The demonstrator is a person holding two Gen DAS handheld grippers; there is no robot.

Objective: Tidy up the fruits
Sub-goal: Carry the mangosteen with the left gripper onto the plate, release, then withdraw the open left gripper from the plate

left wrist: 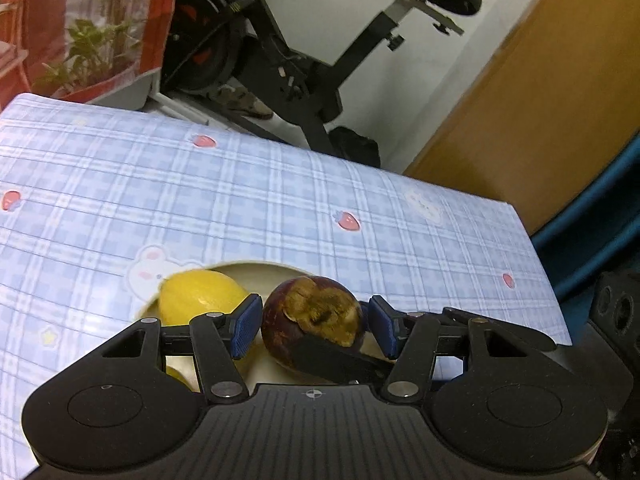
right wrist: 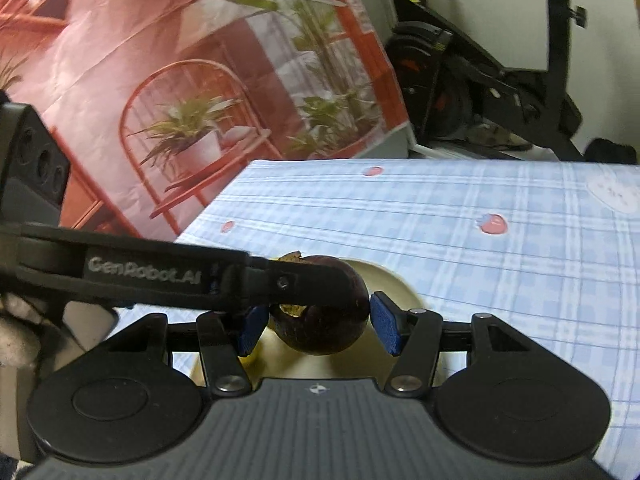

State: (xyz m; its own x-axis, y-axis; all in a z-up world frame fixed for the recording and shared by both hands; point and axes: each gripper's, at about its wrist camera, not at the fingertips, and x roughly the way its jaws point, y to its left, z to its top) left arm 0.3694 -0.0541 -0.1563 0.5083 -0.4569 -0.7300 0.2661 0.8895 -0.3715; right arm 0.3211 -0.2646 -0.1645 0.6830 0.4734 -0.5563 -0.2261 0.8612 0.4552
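Over a pale bowl (left wrist: 256, 270) on plaid cloth (left wrist: 240, 200), both the left gripper (left wrist: 314, 326) and right gripper (right wrist: 318, 326) clamp one round, leathery purple mangosteen (left wrist: 316, 316); smooth yellow lemon (left wrist: 200, 298) alongside.

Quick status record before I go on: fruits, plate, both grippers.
mangosteen: between the pads of both grippers, over the plate
lemon: on the plate, left of the mangosteen in the left wrist view
plate: cream, on the blue checked tablecloth
left gripper: appears closed on the mangosteen
right gripper: appears closed on the same fruit, crosswise to the left gripper
fruit loose on the cloth: none in view
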